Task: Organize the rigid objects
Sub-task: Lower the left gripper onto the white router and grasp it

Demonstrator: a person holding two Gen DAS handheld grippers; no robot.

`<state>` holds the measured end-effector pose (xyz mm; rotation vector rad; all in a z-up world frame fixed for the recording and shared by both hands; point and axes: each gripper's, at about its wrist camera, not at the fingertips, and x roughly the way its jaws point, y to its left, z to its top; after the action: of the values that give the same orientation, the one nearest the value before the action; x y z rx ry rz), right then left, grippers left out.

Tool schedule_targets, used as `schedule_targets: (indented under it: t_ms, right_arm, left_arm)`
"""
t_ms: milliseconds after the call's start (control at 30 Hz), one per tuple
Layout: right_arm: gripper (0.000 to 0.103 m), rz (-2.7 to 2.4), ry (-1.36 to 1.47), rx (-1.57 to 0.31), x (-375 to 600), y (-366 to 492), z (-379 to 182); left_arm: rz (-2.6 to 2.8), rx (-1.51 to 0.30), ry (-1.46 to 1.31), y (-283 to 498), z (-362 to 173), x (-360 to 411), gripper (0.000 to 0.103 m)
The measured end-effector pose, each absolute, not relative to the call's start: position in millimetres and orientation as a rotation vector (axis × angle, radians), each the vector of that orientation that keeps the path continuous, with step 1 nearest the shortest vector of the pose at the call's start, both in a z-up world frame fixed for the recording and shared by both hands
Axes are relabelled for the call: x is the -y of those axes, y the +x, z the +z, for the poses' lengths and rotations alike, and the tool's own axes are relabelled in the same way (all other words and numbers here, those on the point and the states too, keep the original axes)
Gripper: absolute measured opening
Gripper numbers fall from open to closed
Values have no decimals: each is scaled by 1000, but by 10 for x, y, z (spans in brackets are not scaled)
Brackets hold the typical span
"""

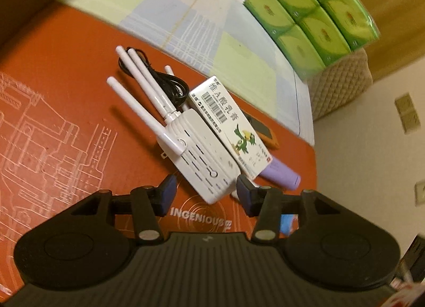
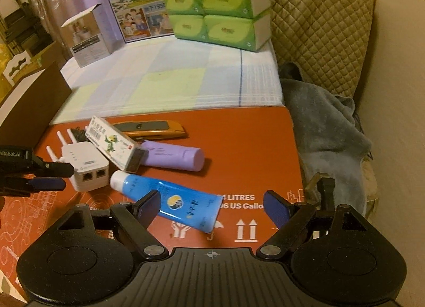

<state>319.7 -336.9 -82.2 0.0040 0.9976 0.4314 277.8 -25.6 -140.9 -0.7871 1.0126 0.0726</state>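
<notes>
Clutter sits bunched together on the orange mat (image 2: pixel 252 147) that covers the counter: a white router (image 1: pixel 196 153) with its antennas folded back over a coil of black cable (image 1: pixel 159 78), a slim medicine box (image 1: pixel 228 126) leaning along the router's side, a purple tube (image 2: pixel 172 158) just beyond the box, an orange utility knife (image 2: pixel 151 129) behind that, and a blue tube (image 2: pixel 170 200) lying nearest the right gripper (image 2: pixel 212 207). They look tipped out in a heap rather than arranged, which is presumably why the sorting starts here. The left gripper (image 1: pixel 203 194) tilts down over the near end of the router, its blue pads apart and flanking that end without pressing on it, so it is released and holds nothing; the spread looks matched to the router's width, as if lining up for a grasp. The right gripper is also released, jaws spread wide above the blue tube, one pad over the tube's middle and the other well clear over bare mat, with nothing clamped. Behind the mat a checked cloth (image 2: pixel 164 81) carries stacked green tissue packs (image 2: pixel 215 7), a milk carton box (image 2: pixel 132 7) and a small white box (image 2: pixel 85 36), kept apart from the working patch.
</notes>
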Motion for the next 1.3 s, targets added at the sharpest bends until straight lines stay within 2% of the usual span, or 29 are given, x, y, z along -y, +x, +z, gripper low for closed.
schedule_targets:
  t_ms: [133,233,667,833,1067,1300]
  right_arm:
    - [82,427,10,-1012,3405,3246,-864]
    - [82,426,13,-1019,3421,3274,-886]
    - [82,483,9,-1029,3225,3385,-949]
    - [82,534,1,-1026,3028,3429,-970]
    - [82,577,-7,-1022,2841,3447,-988]
    - [82,552,5,-1031,2869,3440,-1016]
  left_arm:
    - [106,-1002,-899,2827,-1528,185,46]
    - [128,-985,-955,2843,-1587,134,38]
    - [197,-960,-834,2429,-1362,-282,29]
    - [239,-998,-666,2321,-1138,-465,29]
    - [241,-1089,-232,2464,-887,-252,29]
    - [181,-1136,-192,2622,-975,-250,31]
